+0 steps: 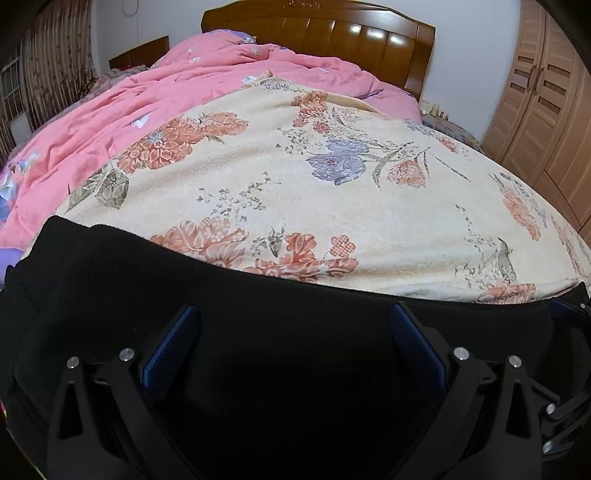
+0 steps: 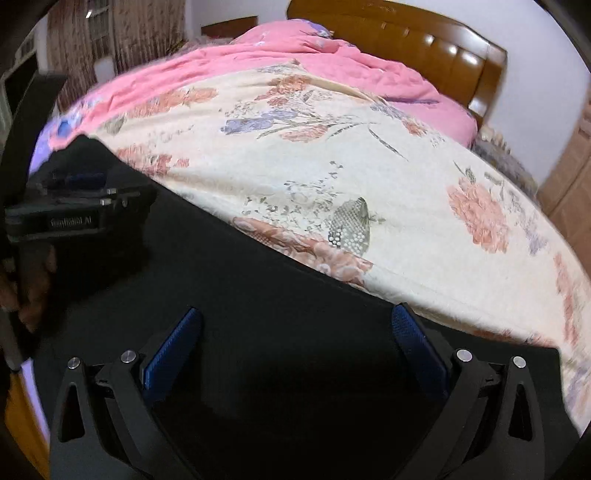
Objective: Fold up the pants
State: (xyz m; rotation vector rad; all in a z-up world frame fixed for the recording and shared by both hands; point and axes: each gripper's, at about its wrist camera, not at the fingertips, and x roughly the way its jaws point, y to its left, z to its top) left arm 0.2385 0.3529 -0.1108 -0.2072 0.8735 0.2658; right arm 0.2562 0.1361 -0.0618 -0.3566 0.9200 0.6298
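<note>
The black pants (image 1: 280,332) lie across the near end of the bed, spread over a cream flowered blanket (image 1: 332,192), and both tools sit low over the dark cloth, side by side. The left gripper (image 1: 295,325) has its jaws spread wide with the blue pads (image 1: 173,347) well apart; only flat black fabric shows between them, so it has hold of nothing. The right gripper (image 2: 295,325) stands the same way, jaws wide open over the pants (image 2: 258,314), grasping nothing. From the right wrist view the left tool appears off to the left, over the far part of the garment, which suggests the two are set along one long edge so that each can take an end of it. The far edge of the pants runs as a fairly straight line against the blanket, so the cloth looks laid out flat enough to fold, though its dark surface hides creases and any layers already doubled over. Open jaws this close to the fabric read as readiness to pinch an edge, and the fold itself looks not yet begun from this position. The pink quilt (image 1: 122,110) is bunched toward the wooden headboard (image 1: 332,33), likely pushed back to leave the blanket as a working surface
</note>
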